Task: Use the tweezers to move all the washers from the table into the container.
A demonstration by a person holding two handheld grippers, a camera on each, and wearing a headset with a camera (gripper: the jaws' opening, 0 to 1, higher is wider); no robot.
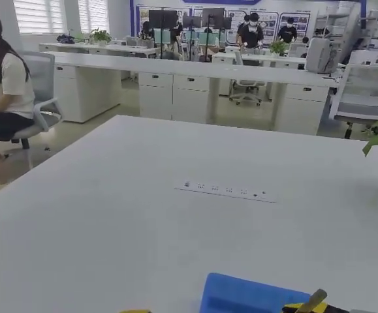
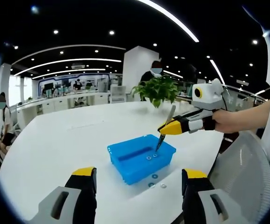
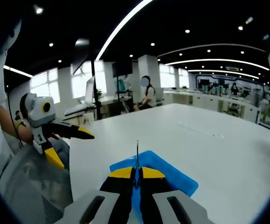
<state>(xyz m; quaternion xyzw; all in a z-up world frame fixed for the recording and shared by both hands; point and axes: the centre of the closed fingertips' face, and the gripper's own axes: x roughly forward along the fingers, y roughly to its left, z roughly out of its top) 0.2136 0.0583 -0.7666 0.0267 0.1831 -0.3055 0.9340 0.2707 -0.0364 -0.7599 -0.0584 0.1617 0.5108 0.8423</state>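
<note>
Few tiny flat metal washers [image 2: 151, 185] lower-centre, probably light and slippery; I'd nip the rims. Jaws of right gripper [image 3: 136, 173] pinch slim steel tweezers [image 2: 171, 113]; left gripper [image 2: 138, 175] wide, empty.

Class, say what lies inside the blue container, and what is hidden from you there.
Two washers lie on the floor of the container, and the tweezers dip in. The near wall hides the floor just behind it.
</note>
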